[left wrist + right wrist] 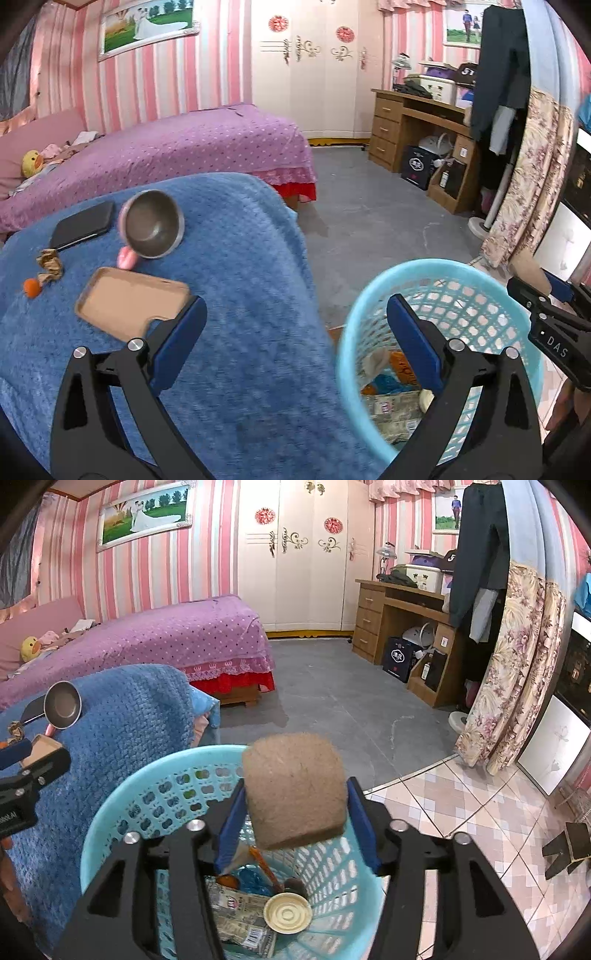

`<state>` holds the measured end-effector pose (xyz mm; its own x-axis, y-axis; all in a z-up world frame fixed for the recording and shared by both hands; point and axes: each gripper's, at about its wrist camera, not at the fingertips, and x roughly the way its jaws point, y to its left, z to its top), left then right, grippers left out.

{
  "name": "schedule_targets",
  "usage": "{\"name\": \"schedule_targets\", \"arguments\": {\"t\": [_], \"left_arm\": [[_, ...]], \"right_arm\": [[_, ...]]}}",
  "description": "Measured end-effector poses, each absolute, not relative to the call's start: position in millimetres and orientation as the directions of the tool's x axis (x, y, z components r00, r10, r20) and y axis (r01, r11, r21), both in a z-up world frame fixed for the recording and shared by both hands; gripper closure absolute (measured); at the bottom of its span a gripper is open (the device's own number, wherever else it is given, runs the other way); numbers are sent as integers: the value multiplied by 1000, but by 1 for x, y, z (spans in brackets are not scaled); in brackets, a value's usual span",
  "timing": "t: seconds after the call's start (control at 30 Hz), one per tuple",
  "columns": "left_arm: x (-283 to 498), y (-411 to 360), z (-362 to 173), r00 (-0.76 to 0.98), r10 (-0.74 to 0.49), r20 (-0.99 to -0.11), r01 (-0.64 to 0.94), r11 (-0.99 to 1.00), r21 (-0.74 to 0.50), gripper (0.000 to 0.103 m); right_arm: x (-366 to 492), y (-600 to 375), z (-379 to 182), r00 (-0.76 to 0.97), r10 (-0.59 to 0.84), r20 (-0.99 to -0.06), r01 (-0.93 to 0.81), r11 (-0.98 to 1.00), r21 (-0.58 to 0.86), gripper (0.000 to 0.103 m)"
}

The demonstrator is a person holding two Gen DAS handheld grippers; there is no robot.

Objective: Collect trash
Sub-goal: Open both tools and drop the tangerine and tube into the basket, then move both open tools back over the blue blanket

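The right gripper (295,812) stood over the pale blue perforated plastic basket (110,812), its jaws beside a brown fibrous square pad (295,790), contact indeterminate; the left gripper (295,332) was spread wide, empty, above the blue knitted blanket (240,258); wrappers lay inside the basket.

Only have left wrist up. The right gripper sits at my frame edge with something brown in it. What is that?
Observer: From the right wrist view, a rough brown sponge-like block with rounded corners sits between the fingers of the right gripper. I cannot tell whether the pads press on it.
Operator: Is it over the bin or short of it?
Observer: It is over the bin. The block hangs above the open mouth of the blue basket, not down inside it.
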<state>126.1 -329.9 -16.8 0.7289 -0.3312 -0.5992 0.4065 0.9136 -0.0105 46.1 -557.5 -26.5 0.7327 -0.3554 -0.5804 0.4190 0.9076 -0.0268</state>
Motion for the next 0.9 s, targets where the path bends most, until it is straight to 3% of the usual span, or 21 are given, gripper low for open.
{"name": "schedule_targets", "arguments": {"t": [0.07,0.13,0.2,0.3,0.9], "left_arm": [[127,-319,-13,744,-314,-590,389,921,1,8],[129,-308,-8,755,-299,-583,373,928,9,7],[130,-293,-2,772,-278,-572,353,935,22,6],[132,-269,6,794,-245,-556,318,947,36,6],[155,-121,30,842,-37,-538,87,994,67,6]], "right_arm": [[48,-550,-25,738,-363,-568,421,906,-32,27],[52,-543,-23,741,-363,-565,417,908,-36,25],[55,-536,-22,743,-367,-559,417,908,-42,15],[61,-523,-21,744,-375,-553,421,906,-46,9],[109,-421,-12,804,-266,-532,307,952,-11,5]]}}
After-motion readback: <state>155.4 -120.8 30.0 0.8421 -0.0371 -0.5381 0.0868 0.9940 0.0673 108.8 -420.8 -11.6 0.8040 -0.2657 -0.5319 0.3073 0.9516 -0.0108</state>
